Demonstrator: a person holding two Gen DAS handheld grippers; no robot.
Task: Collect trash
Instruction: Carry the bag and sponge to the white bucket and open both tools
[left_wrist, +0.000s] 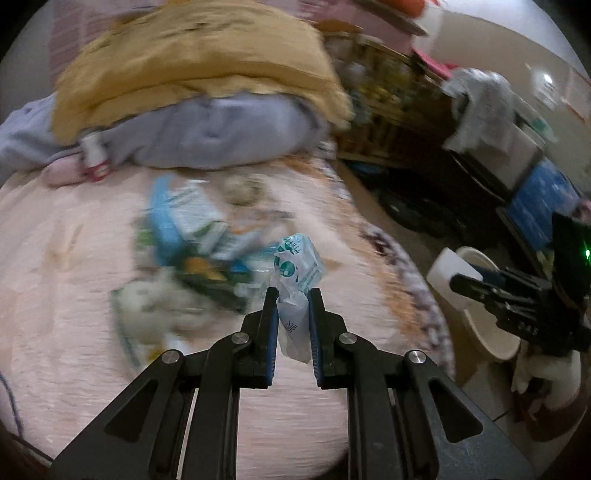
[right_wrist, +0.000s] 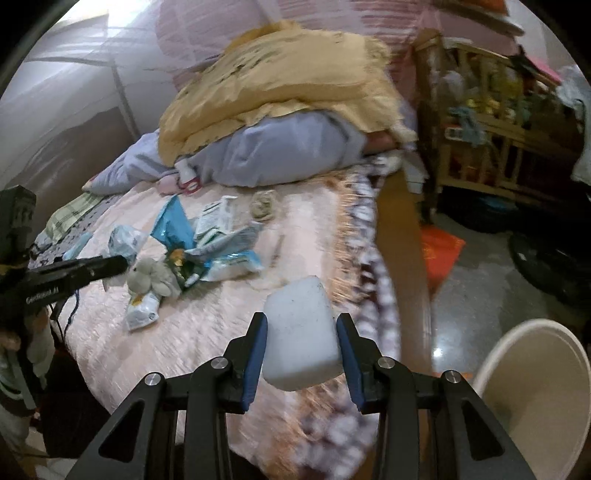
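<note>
Clamping a crumpled plastic wrapper (left_wrist: 297, 291), the left gripper (left_wrist: 292, 295) pinches only its lower tail, so the printed bulk above the fingertips could slip free over the bed (left_wrist: 74, 295). Over the bed edge, the right gripper (right_wrist: 301, 325) squeezes a white foam block (right_wrist: 301, 336) between its blue pads; the bin (right_wrist: 532, 373) sits near, lower right. Farther off, litter (right_wrist: 207, 236) waits on the bedspread.

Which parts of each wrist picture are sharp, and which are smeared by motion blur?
Left wrist view: the crumpled white-and-green plastic wrapper in the left gripper is sharp; the pink bedspread is smeared. Right wrist view: the white foam block in the right gripper is sharp; the bedspread's fringe blurs.
</note>
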